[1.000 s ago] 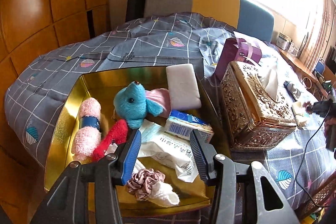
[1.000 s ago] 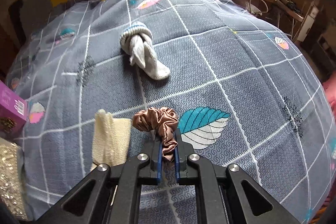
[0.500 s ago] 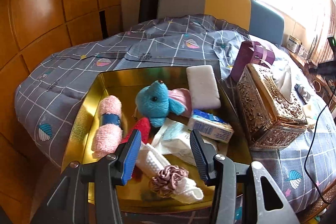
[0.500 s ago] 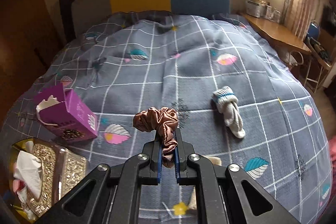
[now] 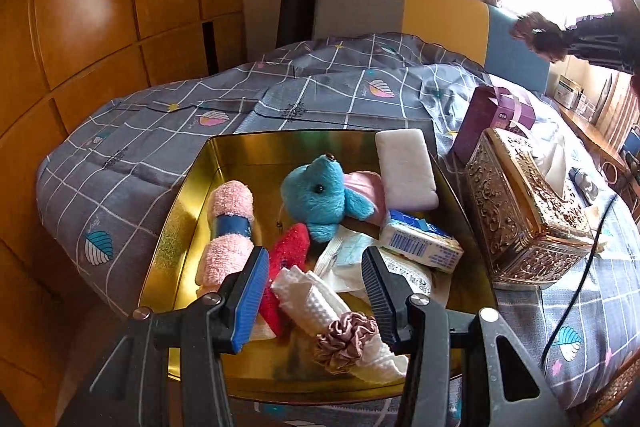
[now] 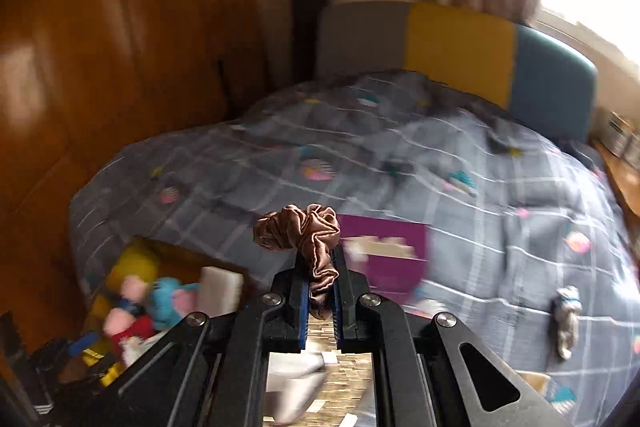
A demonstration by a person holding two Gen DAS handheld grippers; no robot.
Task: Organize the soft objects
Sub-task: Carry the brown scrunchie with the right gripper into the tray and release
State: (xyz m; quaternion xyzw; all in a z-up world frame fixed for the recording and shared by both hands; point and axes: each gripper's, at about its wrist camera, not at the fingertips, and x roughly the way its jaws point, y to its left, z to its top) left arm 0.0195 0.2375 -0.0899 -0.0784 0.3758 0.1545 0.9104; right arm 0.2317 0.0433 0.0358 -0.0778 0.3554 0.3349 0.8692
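My right gripper [image 6: 320, 267] is shut on a brown satin scrunchie [image 6: 304, 231], held in the air above the bed; it shows far right in the left wrist view [image 5: 536, 35]. A gold tray [image 5: 188, 187] on the bed holds a blue plush toy [image 5: 316, 191], a pink rolled towel [image 5: 230, 227], a red sock [image 5: 288, 251], a white waffle cloth [image 5: 316, 299] and a mauve scrunchie [image 5: 346, 341]. My left gripper [image 5: 314, 279] is open and empty just above the tray's near half. A knotted grey sock [image 6: 566, 319] lies on the quilt at right.
An ornate gold tissue box [image 5: 524, 215] stands right of the tray, with a purple box [image 5: 494, 123] behind it. The tray also holds a white sponge [image 5: 406, 169] and a tissue pack [image 5: 420, 241]. Wooden wardrobe panels [image 5: 80, 27] line the left.
My right gripper has swung left with the brown scrunchie, from over the quilt towards the tray and tissue box. The left gripper has drawn back a little and stays open.
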